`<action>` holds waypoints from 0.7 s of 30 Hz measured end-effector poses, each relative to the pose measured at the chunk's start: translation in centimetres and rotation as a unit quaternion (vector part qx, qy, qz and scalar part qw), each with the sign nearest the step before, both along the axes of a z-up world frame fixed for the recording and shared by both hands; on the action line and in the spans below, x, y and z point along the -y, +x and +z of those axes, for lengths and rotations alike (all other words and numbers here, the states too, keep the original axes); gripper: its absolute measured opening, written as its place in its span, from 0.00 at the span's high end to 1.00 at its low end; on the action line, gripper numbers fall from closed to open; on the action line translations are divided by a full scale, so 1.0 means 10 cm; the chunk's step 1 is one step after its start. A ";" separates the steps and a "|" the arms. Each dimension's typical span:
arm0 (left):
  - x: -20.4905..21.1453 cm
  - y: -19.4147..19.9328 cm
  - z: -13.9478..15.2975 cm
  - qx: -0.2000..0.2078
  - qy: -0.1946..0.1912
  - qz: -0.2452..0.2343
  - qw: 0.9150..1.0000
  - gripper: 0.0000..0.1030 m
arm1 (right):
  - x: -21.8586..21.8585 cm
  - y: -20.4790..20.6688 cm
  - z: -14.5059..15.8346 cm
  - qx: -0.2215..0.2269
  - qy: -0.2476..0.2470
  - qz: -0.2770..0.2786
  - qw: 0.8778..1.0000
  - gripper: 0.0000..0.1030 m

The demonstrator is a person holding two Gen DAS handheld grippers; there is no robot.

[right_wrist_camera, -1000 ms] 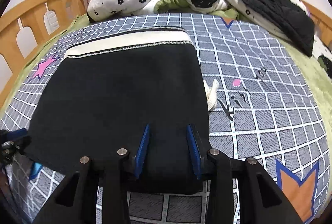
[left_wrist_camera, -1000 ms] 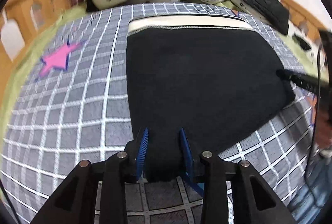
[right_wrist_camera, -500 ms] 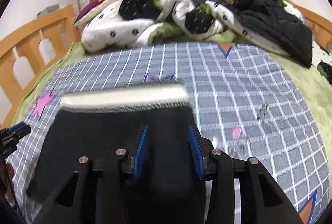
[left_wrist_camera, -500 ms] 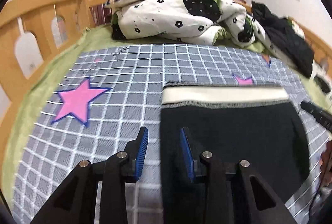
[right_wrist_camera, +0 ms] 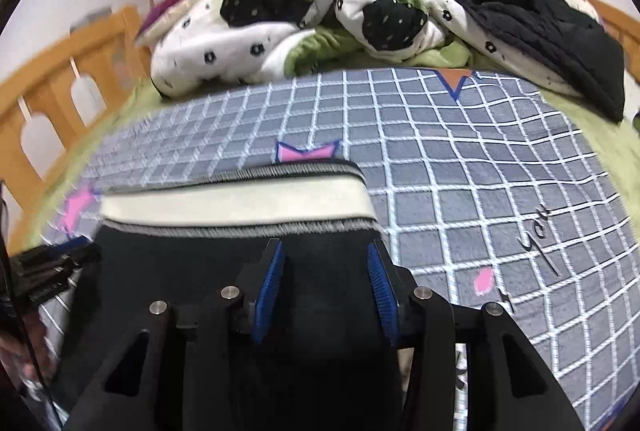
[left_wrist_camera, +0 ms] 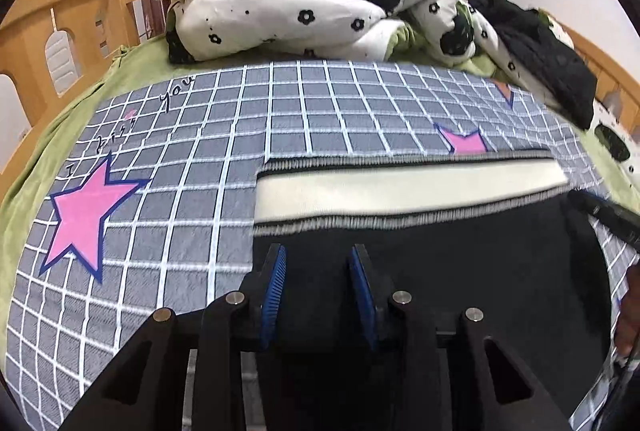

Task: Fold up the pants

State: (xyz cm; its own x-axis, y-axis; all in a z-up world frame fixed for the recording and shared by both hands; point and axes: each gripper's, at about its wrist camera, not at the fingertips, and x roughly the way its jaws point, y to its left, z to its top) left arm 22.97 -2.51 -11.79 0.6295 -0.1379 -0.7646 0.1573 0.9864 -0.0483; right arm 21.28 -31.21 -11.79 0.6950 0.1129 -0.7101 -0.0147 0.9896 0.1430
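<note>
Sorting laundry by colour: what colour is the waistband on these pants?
The waistband is cream with grey-and-black ribbed edging; the pants are black. The left wrist view shows it best.

The near part of the black pants point(left_wrist_camera: 460, 271) is hidden under the left gripper point(left_wrist_camera: 318, 275) in the left wrist view and under the right gripper point(right_wrist_camera: 326, 279) in the right wrist view, so whether the blue pads point(right_wrist_camera: 269, 287) press on the cloth cannot be told, though the right jaws are opening. The near edge of the bed's checked blanket point(left_wrist_camera: 300, 111) is cut off by the picture's lower rim, and a pink star point(right_wrist_camera: 306, 153) near its far edge is half covered by the pants' waistband point(right_wrist_camera: 236, 203). The right wrist view is blurred along the wooden bed rail point(right_wrist_camera: 60, 87), and a hand point(right_wrist_camera: 16, 347) at the left rim is too smeared to make out.
</note>
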 end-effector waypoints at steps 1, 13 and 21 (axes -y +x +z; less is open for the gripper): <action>0.02 0.06 -0.05 -0.015 0.000 -0.003 1.000 0.68 | -0.01 0.05 -0.01 -0.004 0.000 0.002 1.000 0.57; -0.01 -0.03 -0.18 -0.038 0.002 -0.017 0.999 0.65 | -0.05 0.11 -0.16 0.003 -0.033 0.001 0.999 0.53; -0.03 -0.39 -0.16 -0.051 -0.001 -0.027 0.998 0.65 | -0.14 -0.21 -0.14 0.005 -0.074 0.013 0.997 0.53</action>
State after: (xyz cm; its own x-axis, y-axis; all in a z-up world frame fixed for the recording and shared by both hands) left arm 19.02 -2.20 -13.38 0.5399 -0.1721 -0.8240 0.2049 0.9763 -0.0696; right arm 19.17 -29.81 -13.20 0.7005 0.0247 -0.7133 -0.0412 0.9991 -0.0059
